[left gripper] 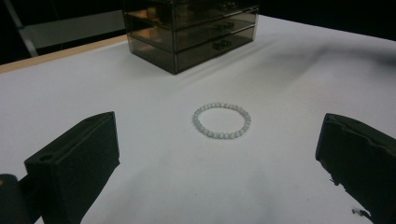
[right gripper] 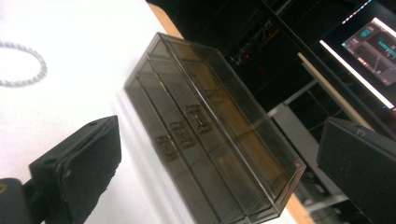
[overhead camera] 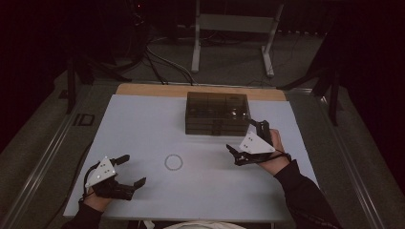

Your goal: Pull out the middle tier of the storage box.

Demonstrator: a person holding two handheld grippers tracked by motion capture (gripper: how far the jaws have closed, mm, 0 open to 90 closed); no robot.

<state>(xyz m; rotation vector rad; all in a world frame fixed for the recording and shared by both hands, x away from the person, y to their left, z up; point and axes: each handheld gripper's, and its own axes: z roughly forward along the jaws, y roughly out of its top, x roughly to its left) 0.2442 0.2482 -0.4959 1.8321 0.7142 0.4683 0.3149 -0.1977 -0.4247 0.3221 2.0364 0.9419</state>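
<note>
High view: left gripper (overhead camera: 128, 171) jaws wide apart, empty, aimed at bracelet (overhead camera: 173, 162) lying loose mid-table; right gripper (overhead camera: 246, 143) likewise gaping beside drawer box (overhead camera: 217, 113); drawers all closed, nothing picked up yet

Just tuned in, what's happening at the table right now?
A person holds a gripper in each hand over a white table. The left gripper is open and aimed at a beaded bracelet lying flat in the middle, not touching it. The right gripper, also open, sits beside a smoky clear drawer box with its three drawers shut. Nothing is held yet.
</note>
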